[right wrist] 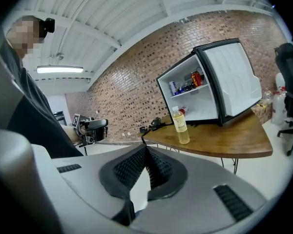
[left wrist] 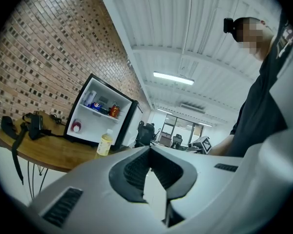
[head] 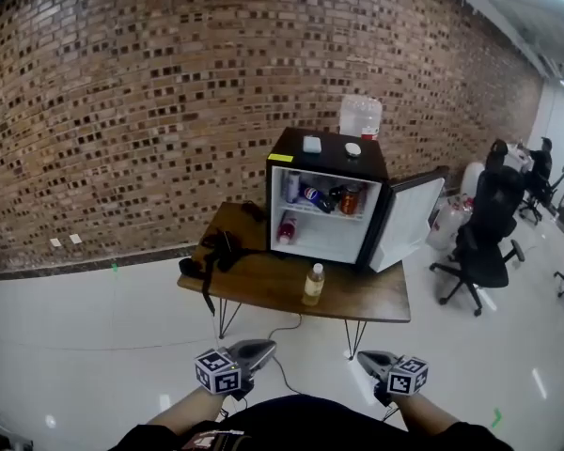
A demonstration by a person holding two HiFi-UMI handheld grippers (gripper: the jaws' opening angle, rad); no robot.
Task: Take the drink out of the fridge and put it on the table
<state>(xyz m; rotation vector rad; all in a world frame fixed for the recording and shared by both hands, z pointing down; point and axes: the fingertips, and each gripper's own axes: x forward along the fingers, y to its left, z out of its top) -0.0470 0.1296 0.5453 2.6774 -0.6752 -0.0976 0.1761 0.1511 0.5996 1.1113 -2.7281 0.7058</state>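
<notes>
A yellow drink bottle (head: pixel 313 284) with a white cap stands on the wooden table (head: pixel 263 285) in front of the small black fridge (head: pixel 326 195), whose door (head: pixel 409 222) hangs open to the right. More cans and bottles (head: pixel 320 195) lie on its shelf. My left gripper (head: pixel 266 348) and right gripper (head: pixel 361 356) are both shut and empty, held low near my body, well short of the table. The bottle (left wrist: pixel 105 144) shows in the left gripper view, and the bottle (right wrist: pixel 180 126) in the right gripper view too.
A black strap and gear (head: pixel 216 252) lie on the table's left end. A large water jug (head: pixel 360 116) stands behind the fridge. Office chairs (head: pixel 484 242) stand at the right. A cable runs over the white floor under the table.
</notes>
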